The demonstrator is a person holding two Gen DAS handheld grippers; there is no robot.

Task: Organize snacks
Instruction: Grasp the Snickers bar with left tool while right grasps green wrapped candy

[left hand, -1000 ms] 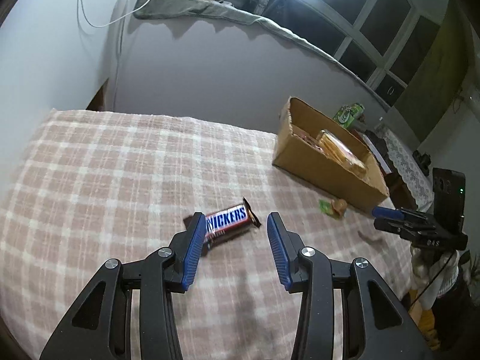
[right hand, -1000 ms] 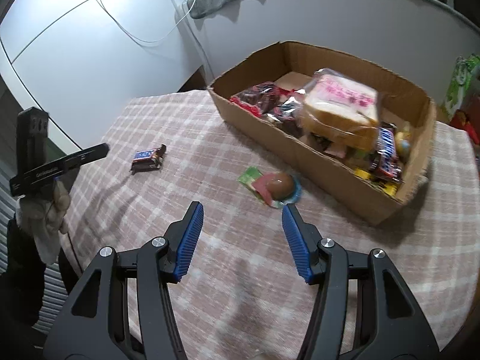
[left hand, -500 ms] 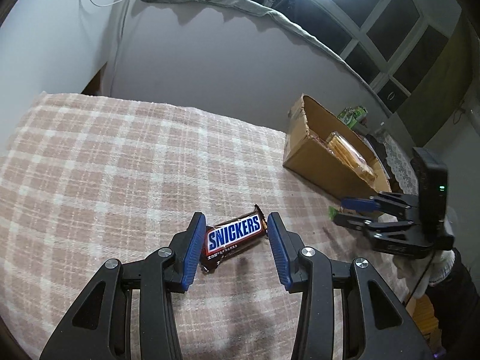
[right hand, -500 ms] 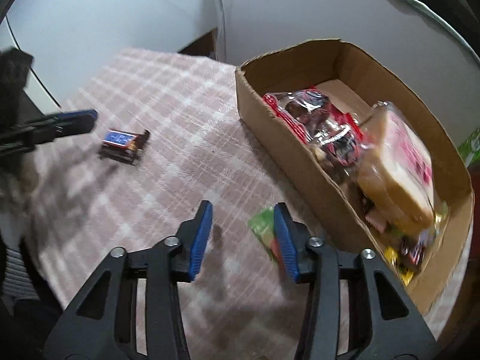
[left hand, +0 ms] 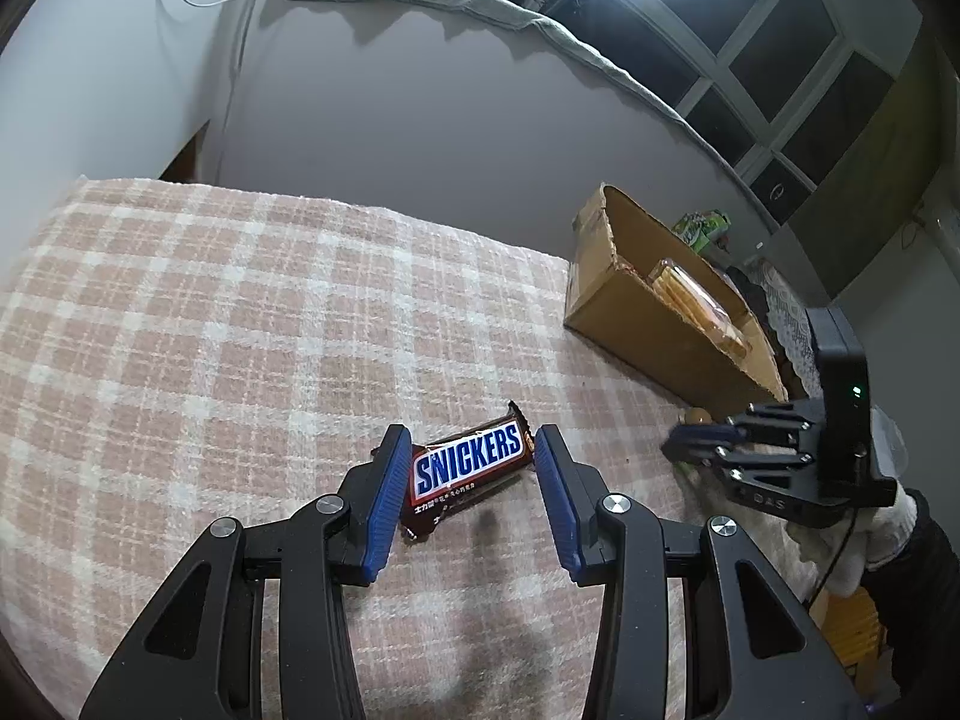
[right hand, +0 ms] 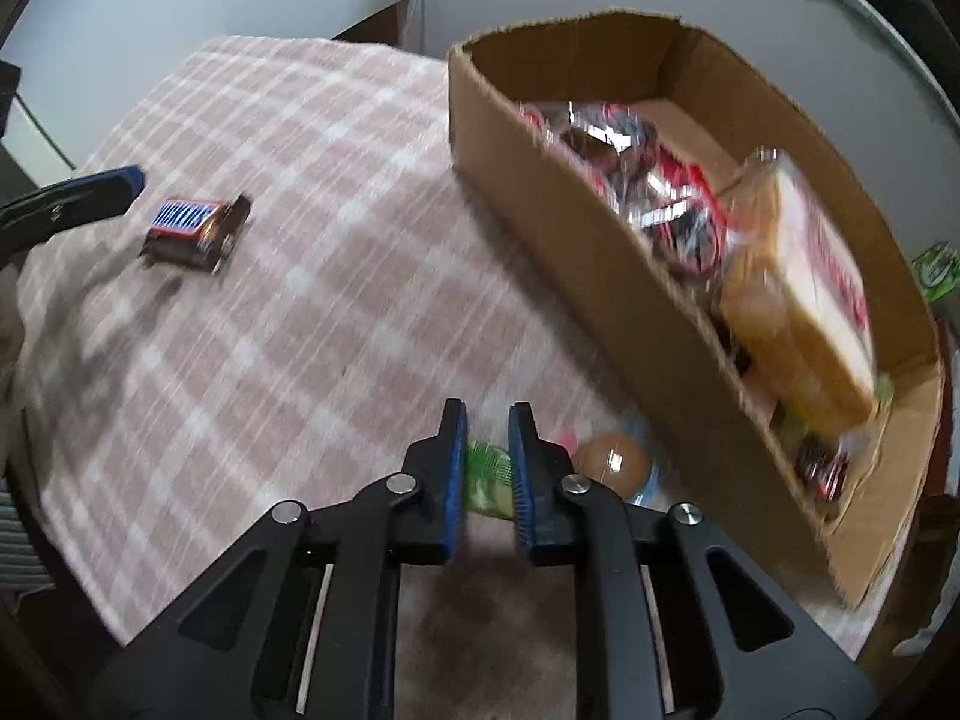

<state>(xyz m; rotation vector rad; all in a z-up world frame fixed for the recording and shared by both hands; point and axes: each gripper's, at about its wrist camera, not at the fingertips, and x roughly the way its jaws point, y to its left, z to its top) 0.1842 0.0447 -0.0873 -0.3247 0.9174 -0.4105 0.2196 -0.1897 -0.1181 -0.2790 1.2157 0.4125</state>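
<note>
A Snickers bar (left hand: 468,474) lies on the checked tablecloth (left hand: 240,324), between the open fingers of my left gripper (left hand: 471,501); it also shows in the right wrist view (right hand: 195,233). My right gripper (right hand: 487,468) has its jaws narrowed around the green end of a small snack packet (right hand: 489,471) with a round brown treat (right hand: 612,463), beside the cardboard box (right hand: 576,222). I cannot tell if the pads touch it. The box holds packaged bread (right hand: 798,294) and several wrapped snacks (right hand: 648,180). The right gripper also shows in the left wrist view (left hand: 708,441).
The box (left hand: 648,324) stands at the table's far right. A green carton (left hand: 699,228) sits behind it. A grey wall runs behind the table. The table's edge drops off at the left in the right wrist view.
My left gripper has moved forward so the Snickers bar lies between its fingers. My right gripper has dropped onto the green packet beside the box and its jaws have narrowed.
</note>
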